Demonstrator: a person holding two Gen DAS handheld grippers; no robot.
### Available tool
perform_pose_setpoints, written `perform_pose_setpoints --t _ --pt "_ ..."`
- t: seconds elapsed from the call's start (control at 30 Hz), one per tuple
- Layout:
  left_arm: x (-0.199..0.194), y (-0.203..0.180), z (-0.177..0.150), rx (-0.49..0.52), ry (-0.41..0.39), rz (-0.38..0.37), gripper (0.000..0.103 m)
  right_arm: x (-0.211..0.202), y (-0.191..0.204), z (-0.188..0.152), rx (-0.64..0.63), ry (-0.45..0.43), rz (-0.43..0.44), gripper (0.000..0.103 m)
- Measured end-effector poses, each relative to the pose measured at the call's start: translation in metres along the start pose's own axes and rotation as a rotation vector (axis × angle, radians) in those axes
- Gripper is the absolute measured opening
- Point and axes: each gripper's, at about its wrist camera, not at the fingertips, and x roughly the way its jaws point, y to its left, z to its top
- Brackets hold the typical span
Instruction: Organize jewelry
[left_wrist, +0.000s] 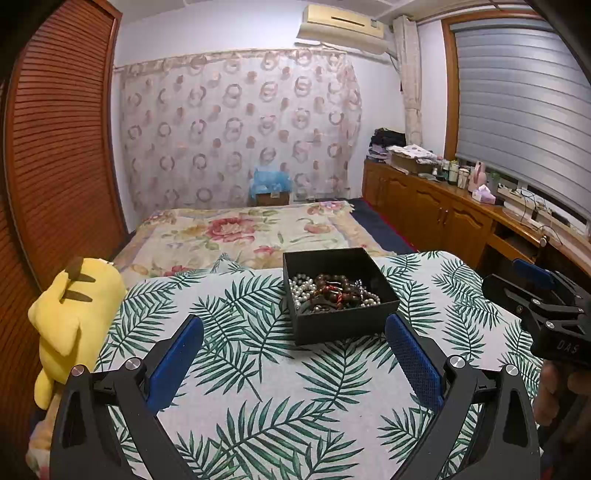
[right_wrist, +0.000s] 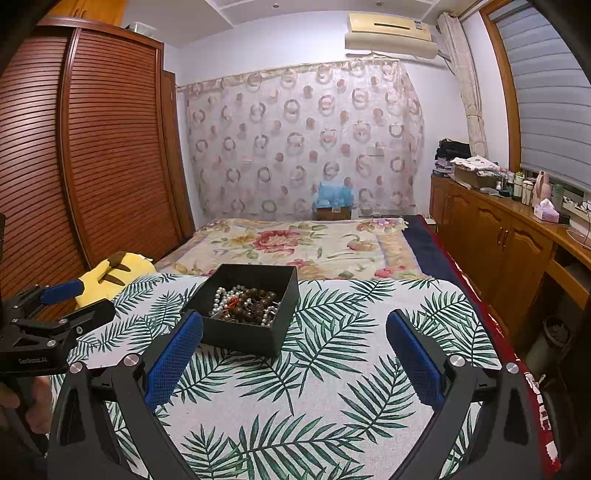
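Note:
A black open box (left_wrist: 343, 325) (right_wrist: 243, 336) stands on the leaf-print tablecloth (left_wrist: 266, 391) (right_wrist: 325, 387). Inside it lies a tangle of white pearl strands (left_wrist: 301, 291) (right_wrist: 221, 297) and dark brown wooden beads (left_wrist: 332, 291) (right_wrist: 255, 301). My left gripper (left_wrist: 295, 328) is open just in front of the box, nothing between its blue pads. My right gripper (right_wrist: 295, 325) is open too, to the right of the box, its left finger near the box's front corner. Each gripper shows at the edge of the other's view: the right gripper (left_wrist: 517, 284), the left gripper (right_wrist: 85, 299).
A yellow plush toy (left_wrist: 77, 317) (right_wrist: 110, 273) lies at the table's left edge. Behind the table is a bed with a floral cover (left_wrist: 240, 232) (right_wrist: 295, 243). A slatted wardrobe (left_wrist: 55, 147) stands left, a wooden cabinet (left_wrist: 436, 214) (right_wrist: 509, 236) with bottles right.

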Motion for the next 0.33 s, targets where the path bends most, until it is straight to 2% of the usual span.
perform_pose_setpoints --t 0.33 --pt "-0.0003 -0.0004 0.0011 0.000 -0.002 0.002 0.095 0.0000 -0.0003 -0.0005 0.000 0.000 0.001 0.100"
